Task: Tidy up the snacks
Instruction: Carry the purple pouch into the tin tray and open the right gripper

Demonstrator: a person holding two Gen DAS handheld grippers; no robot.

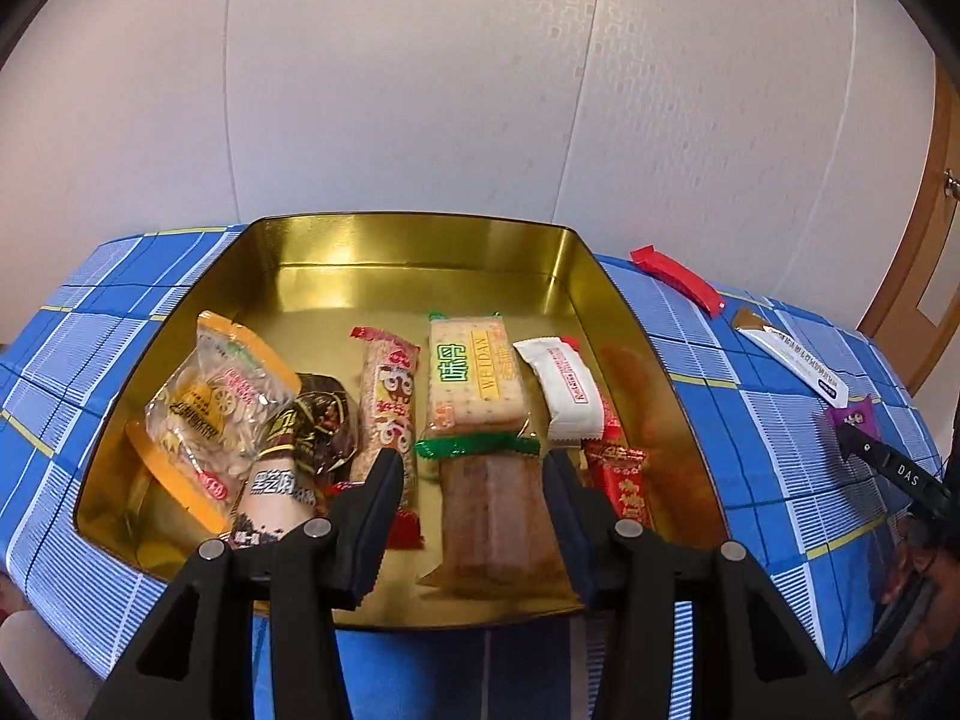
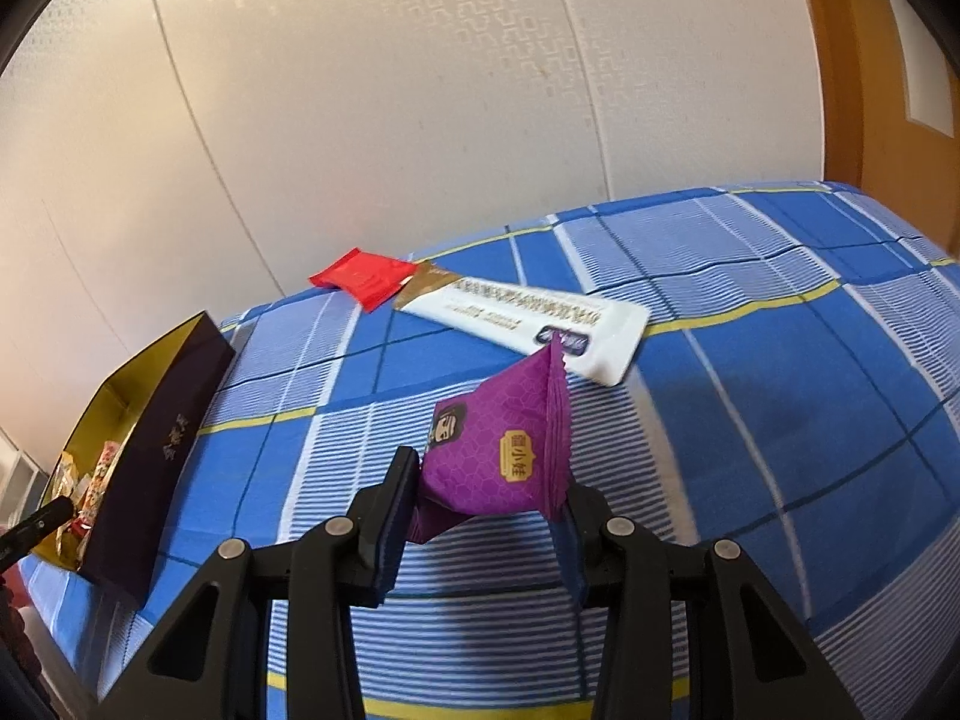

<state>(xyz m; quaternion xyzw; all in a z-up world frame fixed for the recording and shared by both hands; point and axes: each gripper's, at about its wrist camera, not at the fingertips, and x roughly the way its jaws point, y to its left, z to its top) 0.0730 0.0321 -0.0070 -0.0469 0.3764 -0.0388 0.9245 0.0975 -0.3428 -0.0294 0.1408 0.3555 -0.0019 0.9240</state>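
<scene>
A gold tin box [image 1: 420, 246] holds several snack packs: a seed bag [image 1: 216, 396], a dark wrapped sweet [image 1: 315, 420], a red-ended bar [image 1: 387, 402], a green-trimmed cracker pack [image 1: 477, 378], a white pack [image 1: 570, 390] and a red candy [image 1: 624, 480]. My left gripper [image 1: 474, 474] is open and empty above the box's near side. My right gripper [image 2: 489, 480] is shut on a purple snack packet [image 2: 498, 450] and holds it above the cloth. A red packet [image 2: 363, 276] and a long white packet [image 2: 522, 318] lie beyond it.
The table has a blue checked cloth [image 2: 750, 360]. The box [image 2: 150, 420] stands to the left in the right wrist view, dark on the outside. A white wall rises behind the table and a wooden door [image 2: 888, 90] stands at the right.
</scene>
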